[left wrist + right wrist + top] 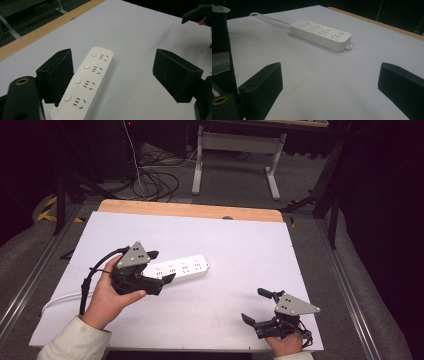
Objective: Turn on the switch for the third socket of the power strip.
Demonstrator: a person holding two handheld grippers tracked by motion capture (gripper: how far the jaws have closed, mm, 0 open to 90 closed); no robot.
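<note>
Power strip (180,268) on white table (240,250), left claw (159,266) agape over it — right claw (256,306) apart.

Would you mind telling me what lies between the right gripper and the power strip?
Nothing: in the right gripper view, bare white table runs from the open right gripper up to the power strip.

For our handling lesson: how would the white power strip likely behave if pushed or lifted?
The power strip looks like a rigid plastic bar lying flat, so it would probably slide, not roll or tip. Its smooth casing may be slippery. The trailing cable is floppy and might drag.
</note>
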